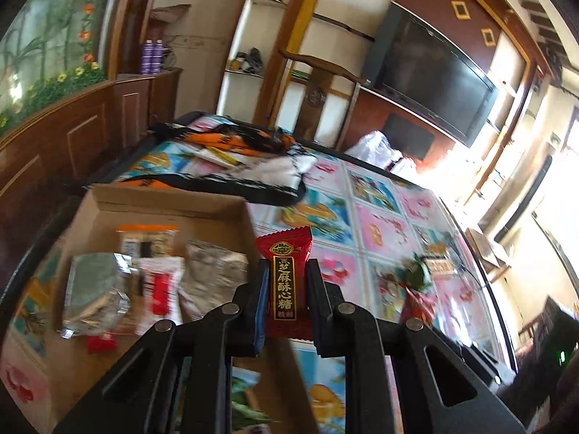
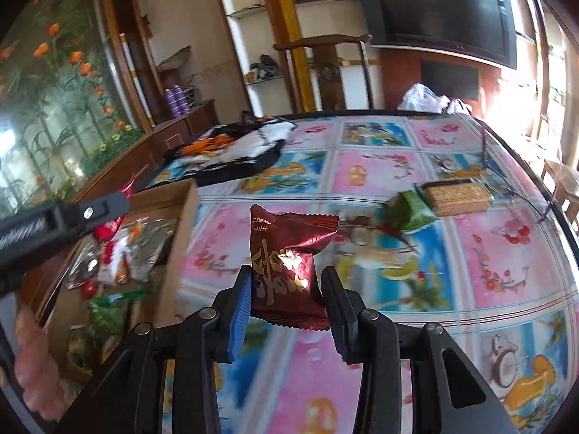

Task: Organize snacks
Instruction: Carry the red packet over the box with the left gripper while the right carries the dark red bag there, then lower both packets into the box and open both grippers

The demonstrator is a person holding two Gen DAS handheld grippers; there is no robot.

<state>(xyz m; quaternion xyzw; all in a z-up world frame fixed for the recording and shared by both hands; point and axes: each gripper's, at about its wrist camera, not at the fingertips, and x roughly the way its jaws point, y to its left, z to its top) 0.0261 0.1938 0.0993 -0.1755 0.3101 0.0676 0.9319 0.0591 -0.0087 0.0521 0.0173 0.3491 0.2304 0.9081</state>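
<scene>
A: What does each hand-held gripper carry?
B: The left hand-held gripper (image 1: 286, 289) clamps a red sesame candy packet (image 1: 284, 278); the right hand-held gripper (image 2: 286, 289) pinches a maroon foil snack packet (image 2: 289, 264).
A: Why held aloft?
B: Probably for dropping into the cardboard box (image 1: 173, 199) at the surface's (image 2: 470, 253) left edge.

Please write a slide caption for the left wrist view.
Left claw shut on a red candy, held over the table beside a cardboard box of snacks.
</scene>
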